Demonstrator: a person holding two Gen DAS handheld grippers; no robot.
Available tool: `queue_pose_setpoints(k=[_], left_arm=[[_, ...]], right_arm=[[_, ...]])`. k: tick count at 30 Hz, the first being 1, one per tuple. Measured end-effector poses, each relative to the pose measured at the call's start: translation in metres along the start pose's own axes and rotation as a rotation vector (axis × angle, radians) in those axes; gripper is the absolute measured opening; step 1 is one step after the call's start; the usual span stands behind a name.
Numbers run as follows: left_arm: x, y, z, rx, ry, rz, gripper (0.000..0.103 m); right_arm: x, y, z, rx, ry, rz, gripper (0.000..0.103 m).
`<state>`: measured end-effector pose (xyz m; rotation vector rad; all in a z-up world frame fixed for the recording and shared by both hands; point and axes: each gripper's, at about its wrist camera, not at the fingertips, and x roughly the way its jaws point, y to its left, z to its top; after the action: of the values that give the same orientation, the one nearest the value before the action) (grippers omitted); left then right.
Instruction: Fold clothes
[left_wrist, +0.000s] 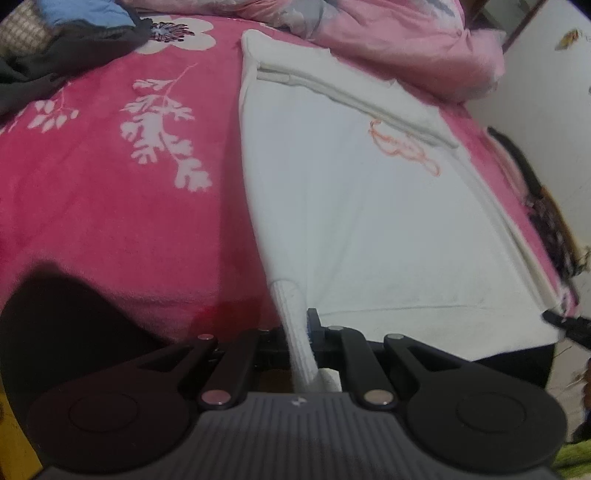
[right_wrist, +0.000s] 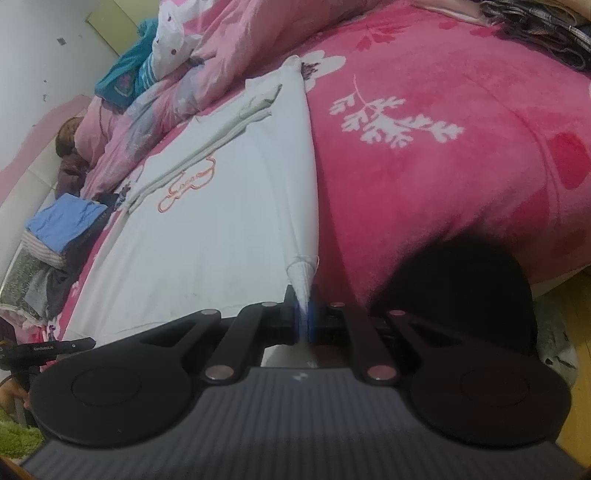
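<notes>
Both tongs (left_wrist: 301, 332) (right_wrist: 304, 317) clenched on ribbed cuffs of a white knit top (left_wrist: 369, 229) (right_wrist: 207, 229) — stretched flat over fleecy pink blanket (left_wrist: 110, 206) (right_wrist: 424, 192).

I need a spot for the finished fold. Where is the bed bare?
Bare pink blanket between the white garment and the dark clothes. Crowded along the pink quilt and by the folded stack.
</notes>
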<state>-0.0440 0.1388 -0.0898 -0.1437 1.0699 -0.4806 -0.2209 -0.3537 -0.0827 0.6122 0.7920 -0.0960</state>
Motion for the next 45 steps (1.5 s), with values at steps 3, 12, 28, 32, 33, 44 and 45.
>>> queue_pose_setpoints(k=[3, 12, 28, 32, 33, 44, 45], left_arm=[[0.000, 0.002, -0.005, 0.025, 0.003, 0.028, 0.024], [-0.042, 0.013, -0.003, 0.011, -0.117, 0.126, 0.034], [0.083, -0.027, 0.078, -0.030, -0.179, -0.119, 0.014], [0.074, 0.009, 0.086, -0.159, -0.224, -0.117, 0.015], [0.071, 0.015, 0.088, -0.163, -0.231, -0.095, 0.015], [0.057, 0.042, 0.099, -0.154, -0.250, -0.005, 0.015], [0.056, 0.042, 0.099, -0.154, -0.252, -0.005, 0.016]], right_arm=[[-0.007, 0.005, -0.002, -0.045, -0.009, -0.090, 0.007], [-0.041, 0.020, 0.011, -0.156, -0.188, -0.116, 0.008], [0.097, 0.047, 0.049, -0.279, -0.118, -0.092, 0.000], [0.071, 0.022, 0.046, -0.177, -0.117, -0.137, 0.000], [0.066, 0.022, 0.047, -0.168, -0.118, -0.149, 0.000], [0.133, 0.170, 0.070, -0.417, -0.045, 0.312, 0.003], [0.149, 0.187, 0.067, -0.444, -0.016, 0.351, 0.003]])
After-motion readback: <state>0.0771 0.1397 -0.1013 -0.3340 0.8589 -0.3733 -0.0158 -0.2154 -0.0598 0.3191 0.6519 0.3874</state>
